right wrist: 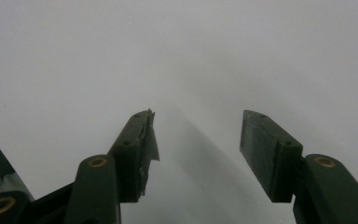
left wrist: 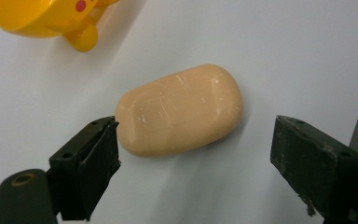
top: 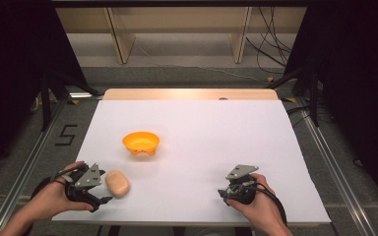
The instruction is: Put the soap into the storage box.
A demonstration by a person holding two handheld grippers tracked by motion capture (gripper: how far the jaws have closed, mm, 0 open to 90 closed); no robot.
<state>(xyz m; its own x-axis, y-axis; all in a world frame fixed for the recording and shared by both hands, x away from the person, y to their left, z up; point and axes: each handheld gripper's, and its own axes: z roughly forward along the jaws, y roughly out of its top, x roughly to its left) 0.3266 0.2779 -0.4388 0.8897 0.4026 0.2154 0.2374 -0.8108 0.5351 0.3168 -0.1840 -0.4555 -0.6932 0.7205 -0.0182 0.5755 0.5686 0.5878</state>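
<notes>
Black jaws, left: the left gripper (left wrist: 196,140) stands wide open, one jaw at each end of the peach-coloured rounded oblong bar of soap (left wrist: 179,110); in the left gripper view the left-hand jaw's tip is just at the bar's near end, contact too close to tell, and the right-hand jaw stands apart from it.
Hold, left: nothing is gripped; the bar lies flat on the white table sheet (left wrist: 284,46).
Soap axis: in the left gripper view its long axis runs from lower left to upper right, roughly across the gap between the jaws; in the high view the soap (top: 117,183) lies with its long axis slanting from near right to far left, just beside the left gripper (top: 101,189).
Soap surface: smooth, with fine pale scratches on top.
Black jaws, right: the right gripper (right wrist: 196,140) is open about as wide, with bare white sheet between its jaws and nothing held.
Right gripper place: at the near right of the sheet (top: 226,193), well apart from the soap.
Beyond the soap: an orange-yellow plastic bowl-shaped dish on small feet (top: 141,142) stands farther up the sheet, near the soap but not touching.
</notes>
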